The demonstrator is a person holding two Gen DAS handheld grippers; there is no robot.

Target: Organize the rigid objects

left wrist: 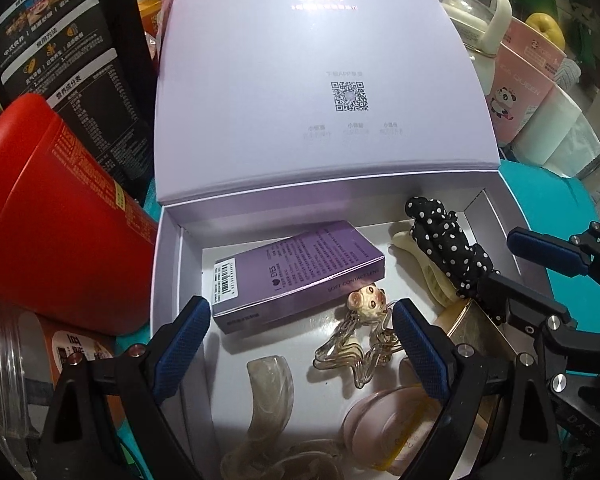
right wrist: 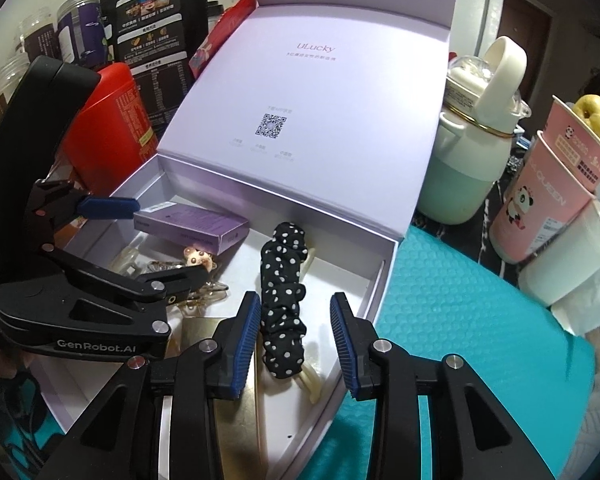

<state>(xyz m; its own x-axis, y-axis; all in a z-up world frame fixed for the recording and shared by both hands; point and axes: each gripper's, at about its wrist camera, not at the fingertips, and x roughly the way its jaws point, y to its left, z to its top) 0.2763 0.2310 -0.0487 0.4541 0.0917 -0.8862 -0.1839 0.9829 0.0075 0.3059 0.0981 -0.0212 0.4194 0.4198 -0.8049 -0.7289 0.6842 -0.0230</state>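
Observation:
A white open box (left wrist: 168,264) (right wrist: 380,280) with a raised lid holds a purple contact-lens box (left wrist: 296,268) (right wrist: 192,224), a clear hair claw with a small bear charm (left wrist: 360,336), a curved translucent clip (left wrist: 268,396), a pink round compact (left wrist: 396,428), a cream hair claw (left wrist: 424,272) and a black polka-dot scrunchie (left wrist: 448,244) (right wrist: 282,300). My left gripper (left wrist: 304,348) (right wrist: 156,236) is open over the box's middle, empty. My right gripper (right wrist: 294,340) (left wrist: 512,264) is open above the scrunchie, empty.
A red canister (left wrist: 56,220) and a black pouch (left wrist: 60,60) stand left of the box. A white-and-green bottle (right wrist: 472,140), a pink panda cup (right wrist: 540,208) and tissue paper (right wrist: 572,272) stand right. A teal mat (right wrist: 480,340) covers the table.

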